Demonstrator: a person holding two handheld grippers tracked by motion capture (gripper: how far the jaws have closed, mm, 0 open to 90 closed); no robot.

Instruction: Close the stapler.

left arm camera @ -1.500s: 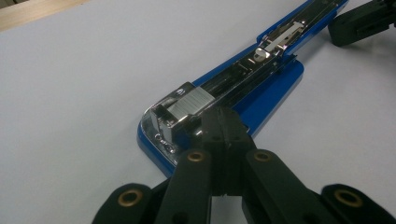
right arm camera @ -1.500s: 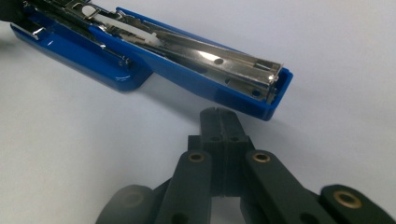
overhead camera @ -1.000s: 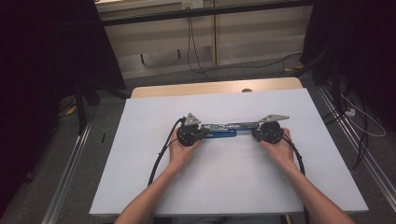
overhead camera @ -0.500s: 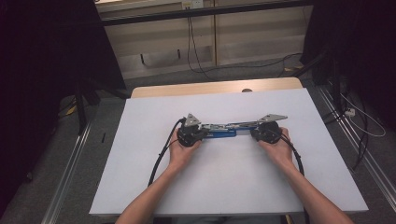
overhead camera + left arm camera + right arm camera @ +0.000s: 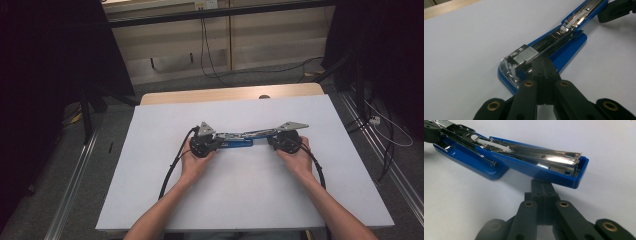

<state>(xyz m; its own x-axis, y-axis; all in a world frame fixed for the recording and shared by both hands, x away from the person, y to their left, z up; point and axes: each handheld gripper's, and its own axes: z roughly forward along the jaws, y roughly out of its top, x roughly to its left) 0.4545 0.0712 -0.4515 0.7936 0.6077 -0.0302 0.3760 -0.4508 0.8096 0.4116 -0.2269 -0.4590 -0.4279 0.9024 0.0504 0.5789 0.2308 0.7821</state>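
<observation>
Two tongs: both are shut tight, with nothing pinched between them.
Left tong: its closed tip presses on the near end of the blue stapler, right by the shiny metal front.
Right tong: its closed tip sits under the lifted blue lid at the right end, touching its edge.
Stapler spot: it lies in the middle of the white table, swung wide open, between the two hands.
Step now: I think the left tong holds the base down while the right tong props the lid open.
Next move: maybe put staples in the metal track, or push the lid back down. Go slow, so the base does not slide.
</observation>
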